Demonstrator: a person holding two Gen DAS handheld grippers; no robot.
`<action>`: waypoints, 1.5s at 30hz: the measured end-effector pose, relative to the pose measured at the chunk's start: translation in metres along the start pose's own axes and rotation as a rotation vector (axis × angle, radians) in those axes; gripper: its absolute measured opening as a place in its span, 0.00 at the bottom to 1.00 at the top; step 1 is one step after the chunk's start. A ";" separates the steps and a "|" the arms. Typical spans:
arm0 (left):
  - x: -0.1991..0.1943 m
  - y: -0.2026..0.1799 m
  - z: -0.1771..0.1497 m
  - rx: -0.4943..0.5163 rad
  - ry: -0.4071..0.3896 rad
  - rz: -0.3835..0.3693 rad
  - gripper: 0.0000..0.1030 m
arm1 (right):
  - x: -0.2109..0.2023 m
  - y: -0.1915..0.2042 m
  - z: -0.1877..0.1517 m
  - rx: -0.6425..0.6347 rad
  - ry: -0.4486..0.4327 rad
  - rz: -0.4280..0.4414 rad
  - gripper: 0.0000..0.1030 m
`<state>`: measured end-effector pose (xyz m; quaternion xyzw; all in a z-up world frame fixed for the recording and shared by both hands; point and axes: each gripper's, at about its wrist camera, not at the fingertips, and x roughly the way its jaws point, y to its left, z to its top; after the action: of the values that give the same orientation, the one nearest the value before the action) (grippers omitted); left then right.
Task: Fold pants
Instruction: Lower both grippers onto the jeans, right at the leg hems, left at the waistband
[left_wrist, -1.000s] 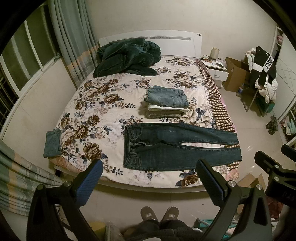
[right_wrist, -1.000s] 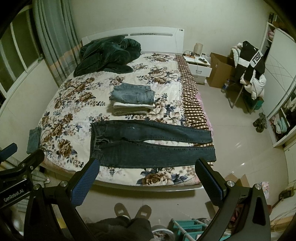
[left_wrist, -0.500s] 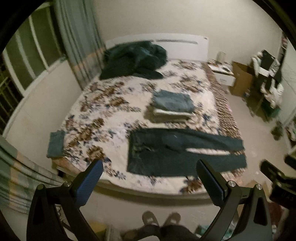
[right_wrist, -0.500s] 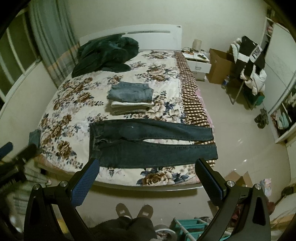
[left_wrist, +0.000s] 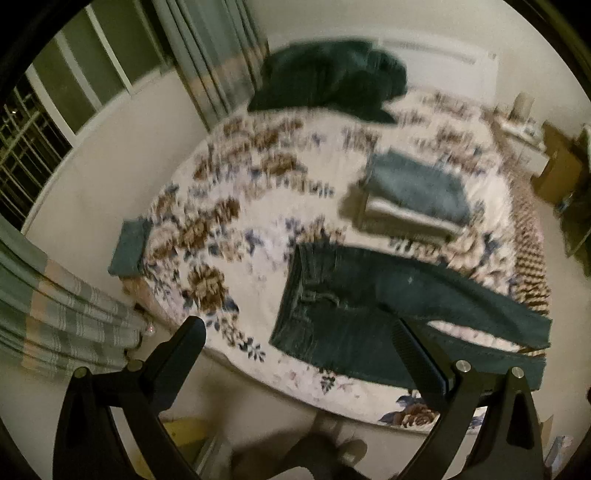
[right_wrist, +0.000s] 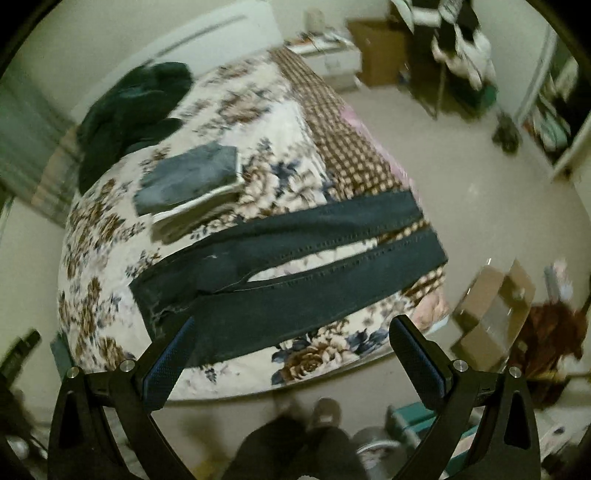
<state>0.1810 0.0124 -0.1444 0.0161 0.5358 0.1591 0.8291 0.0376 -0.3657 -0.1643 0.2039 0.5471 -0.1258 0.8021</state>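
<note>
Nearest, the left gripper (left_wrist: 299, 339) and right gripper (right_wrist: 291, 338) both gape wide, holding nothing, above the bed's near edge. Just beyond, dark jeans (right_wrist: 280, 254) lie flat across the floral bed (left_wrist: 236, 192), legs toward 3 o'clock. Farther, at 12 o'clock, sits a folded stack (right_wrist: 192, 181), then a dark green blanket (left_wrist: 325, 81).

Pants (right_wrist: 295, 266) dark matt denim (stitched seams); floral bedspread (right_wrist: 96, 236) soft cloth; floor (right_wrist: 461, 177) glossy tile.

A floral-covered bed (left_wrist: 258, 206) carries spread dark jeans (left_wrist: 362, 295), a folded clothes stack (left_wrist: 413, 199) and a green blanket heap (left_wrist: 328, 81).
</note>
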 end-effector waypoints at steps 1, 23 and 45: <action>0.013 -0.003 0.002 -0.001 0.025 0.005 1.00 | 0.020 -0.006 0.009 0.034 0.030 -0.007 1.00; 0.425 -0.114 0.121 -0.174 0.485 -0.074 0.98 | 0.422 -0.027 0.180 0.361 0.265 -0.228 1.00; 0.412 -0.087 0.077 -0.374 0.375 -0.284 0.08 | 0.556 -0.111 0.218 0.599 0.381 -0.248 0.20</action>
<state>0.4263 0.0571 -0.4929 -0.2417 0.6379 0.1375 0.7182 0.3764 -0.5529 -0.6324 0.3813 0.6460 -0.3363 0.5694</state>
